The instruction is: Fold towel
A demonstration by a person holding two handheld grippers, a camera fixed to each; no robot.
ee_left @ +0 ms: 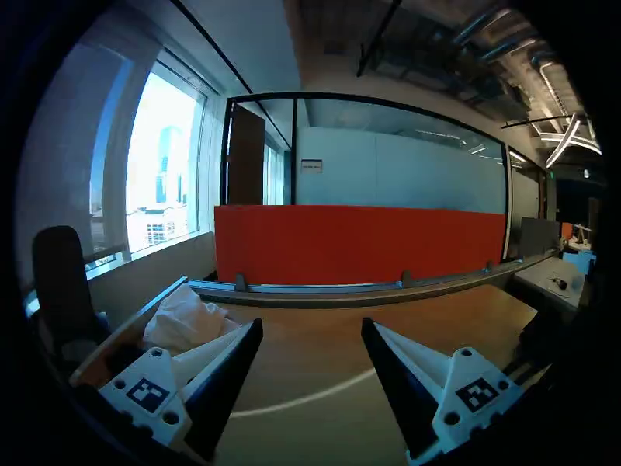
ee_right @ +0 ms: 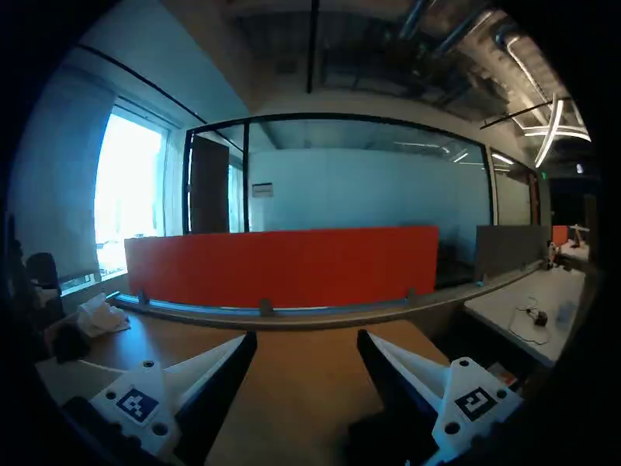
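White and crumpled, the towel (ee_left: 182, 318) is lying in a loose heap on the wooden table (ee_left: 334, 357), close to the table's left edge as the left gripper view is showing it. It is not folded; the cloth is bunching up in soft lumps.

The left gripper (ee_left: 310, 326) is hovering low over the table with its two fingers spread wide apart, and nothing is sitting between them but bare wood. One finger (ee_left: 225, 365) is standing in front of the lower edge of the towel, and I cannot tell whether it is touching the cloth or only passing before it.

In the right gripper view, the right gripper (ee_right: 305, 335) is also pointing across the table (ee_right: 310, 380) with its fingers parted and holding nothing. From there the towel (ee_right: 101, 314) is appearing far off to the left, well apart from these fingers, near the back rail. A dark shape is lying just beside it, too blurred for me to name.

Behind the table an orange divider (ee_left: 357, 245) is running along the far edge on a grey rail (ee_left: 349, 291), and a glass wall (ee_left: 388, 167) is rising behind it. A bright window (ee_left: 159, 179) is lighting the left side, and a black chair (ee_left: 58, 287) is standing under it. On the right, a white desk (ee_right: 536, 303) is carrying a small item with a thin cable.
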